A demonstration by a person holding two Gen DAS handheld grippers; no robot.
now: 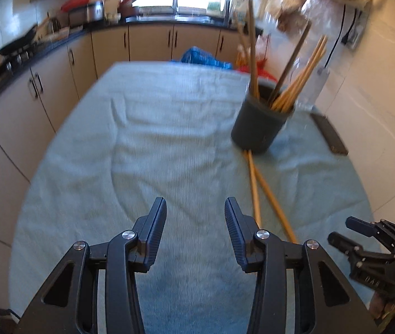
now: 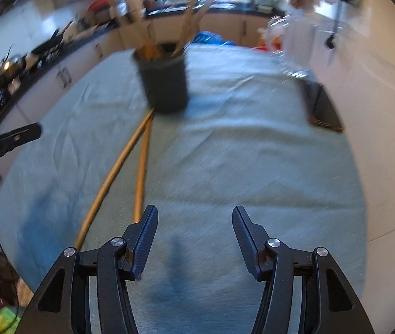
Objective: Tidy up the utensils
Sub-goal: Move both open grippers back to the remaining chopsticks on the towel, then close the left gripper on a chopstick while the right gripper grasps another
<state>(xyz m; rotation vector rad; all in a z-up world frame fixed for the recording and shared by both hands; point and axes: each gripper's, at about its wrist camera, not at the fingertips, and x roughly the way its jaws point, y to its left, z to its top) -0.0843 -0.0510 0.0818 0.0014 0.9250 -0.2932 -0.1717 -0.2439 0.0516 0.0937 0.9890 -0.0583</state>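
A dark round holder (image 1: 261,123) (image 2: 165,83) stands upright on the pale green cloth (image 1: 155,139) (image 2: 239,153), with several wooden chopsticks (image 1: 297,83) sticking out of it. Two loose chopsticks (image 1: 256,189) (image 2: 139,161) lie crossed on the cloth, running from the holder's base toward me. My left gripper (image 1: 196,208) hovers open over bare cloth, just left of those two sticks. My right gripper (image 2: 194,217) is open too, empty, with the sticks' near ends beside its left finger. Each gripper shows at the edge of the other's view.
A dark flat slab (image 1: 329,133) (image 2: 322,111) lies at the cloth's right edge by the white wall. A clear bottle (image 2: 294,53) stands behind it. Beige cabinets (image 1: 44,91) with a cluttered black counter run along the left and back.
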